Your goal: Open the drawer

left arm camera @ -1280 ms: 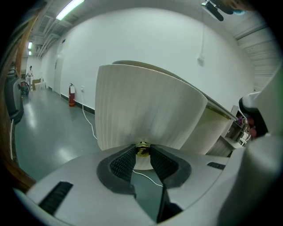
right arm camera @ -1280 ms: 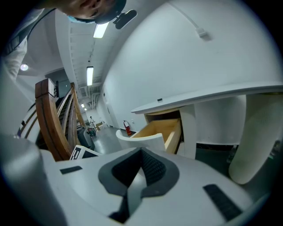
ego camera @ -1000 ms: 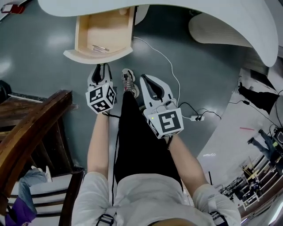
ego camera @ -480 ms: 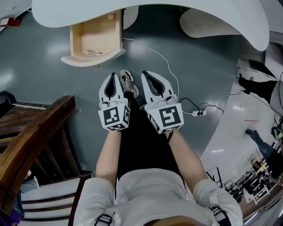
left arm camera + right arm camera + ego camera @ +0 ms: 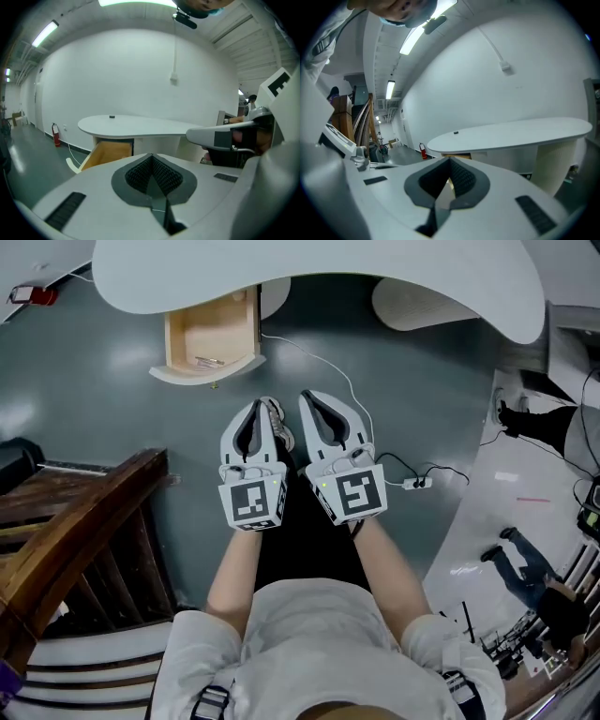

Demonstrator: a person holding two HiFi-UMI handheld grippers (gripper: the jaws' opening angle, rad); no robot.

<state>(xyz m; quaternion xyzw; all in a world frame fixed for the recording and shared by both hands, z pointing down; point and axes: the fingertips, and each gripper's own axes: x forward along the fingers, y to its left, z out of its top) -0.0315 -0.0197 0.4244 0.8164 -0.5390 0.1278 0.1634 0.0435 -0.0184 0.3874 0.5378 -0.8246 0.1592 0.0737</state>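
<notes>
You're holding the left tool (image 5: 257, 413) and right tool (image 5: 317, 409) with jaws together on nothing, side by side well clear of the white surface (image 5: 375, 277), probably since the drawer (image 5: 216, 329) is already sticking out from under that surface, long axis running straight outward, curved front facing you.

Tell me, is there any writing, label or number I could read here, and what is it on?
No text can be read.
The left cube and right cube carry black-and-white square patterns, not words.
Any label on the fire extinguisher is too small to read.
</notes>
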